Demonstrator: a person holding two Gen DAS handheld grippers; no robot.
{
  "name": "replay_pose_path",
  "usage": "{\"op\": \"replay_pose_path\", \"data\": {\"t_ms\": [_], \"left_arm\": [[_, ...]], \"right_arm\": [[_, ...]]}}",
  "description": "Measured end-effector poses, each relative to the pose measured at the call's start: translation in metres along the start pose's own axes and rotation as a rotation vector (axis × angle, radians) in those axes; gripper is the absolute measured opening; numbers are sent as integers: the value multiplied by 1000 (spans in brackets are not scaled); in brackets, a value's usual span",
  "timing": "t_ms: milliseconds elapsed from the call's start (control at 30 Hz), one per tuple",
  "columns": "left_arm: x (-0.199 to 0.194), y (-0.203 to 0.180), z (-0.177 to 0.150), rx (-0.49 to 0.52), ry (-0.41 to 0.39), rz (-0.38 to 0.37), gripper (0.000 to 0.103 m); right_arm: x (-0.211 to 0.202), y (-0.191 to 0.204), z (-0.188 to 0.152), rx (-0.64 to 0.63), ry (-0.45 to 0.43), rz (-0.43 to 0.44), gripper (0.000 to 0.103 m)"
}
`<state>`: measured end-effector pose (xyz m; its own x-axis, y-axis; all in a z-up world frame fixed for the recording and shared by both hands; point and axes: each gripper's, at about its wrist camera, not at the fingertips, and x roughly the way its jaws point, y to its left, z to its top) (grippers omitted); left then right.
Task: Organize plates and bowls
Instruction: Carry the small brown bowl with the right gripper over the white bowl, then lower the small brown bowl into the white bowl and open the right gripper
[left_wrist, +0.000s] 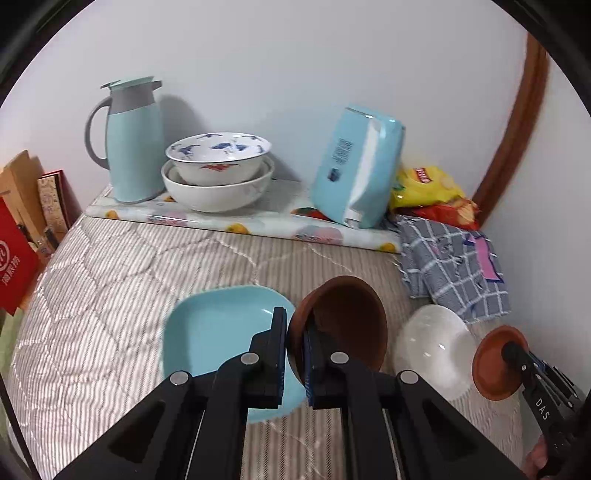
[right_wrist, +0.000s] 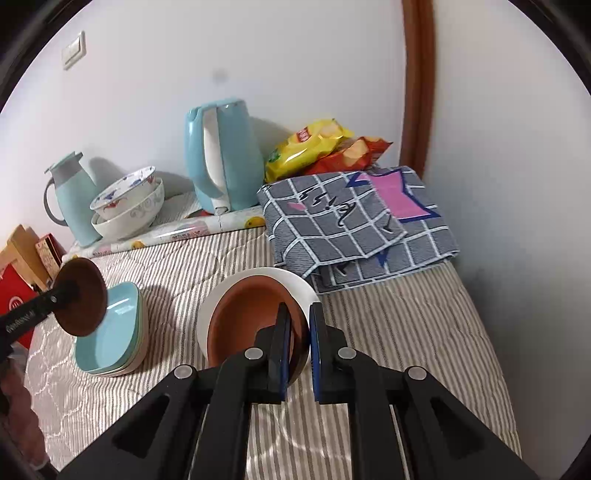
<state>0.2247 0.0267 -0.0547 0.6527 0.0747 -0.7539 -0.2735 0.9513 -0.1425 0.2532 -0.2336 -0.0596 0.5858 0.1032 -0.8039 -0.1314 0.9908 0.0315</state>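
Two brown bowls are in the air, one per hand. The left gripper (left_wrist: 293, 354) has its fingers (left_wrist: 277, 354) pinched nearly closed on the rim of one brown bowl (left_wrist: 347, 321), wall between the pads, the bowl tipped on edge above the blue plates (left_wrist: 210, 336). The right gripper (right_wrist: 297, 347) nips the other brown bowl (right_wrist: 251, 317) the same way — rim only — over the white bowl (right_wrist: 295, 284) on the striped bed (right_wrist: 406, 332).

These look like glazed ceramic: stiff, moderately heavy, slick and breakable. A rim pinch lets a bowl swing, so a deeper bite on the wall would likely hold steadier. Behind, on the patterned mat (left_wrist: 258, 221), nested bowls (left_wrist: 218, 173) stand beside a flask (left_wrist: 129, 140) and a kettle (right_wrist: 221, 155).
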Motion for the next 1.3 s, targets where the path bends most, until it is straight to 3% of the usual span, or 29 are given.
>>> {"op": "replay_pose_path", "data": {"t_ms": [600, 1300], "left_arm": [[47, 22, 8, -40, 65, 19, 8], [59, 22, 4, -42, 93, -3, 8]], "right_arm": [[85, 20, -1, -67, 138, -12, 10], [117, 29, -2, -87, 200, -17, 9]]}}
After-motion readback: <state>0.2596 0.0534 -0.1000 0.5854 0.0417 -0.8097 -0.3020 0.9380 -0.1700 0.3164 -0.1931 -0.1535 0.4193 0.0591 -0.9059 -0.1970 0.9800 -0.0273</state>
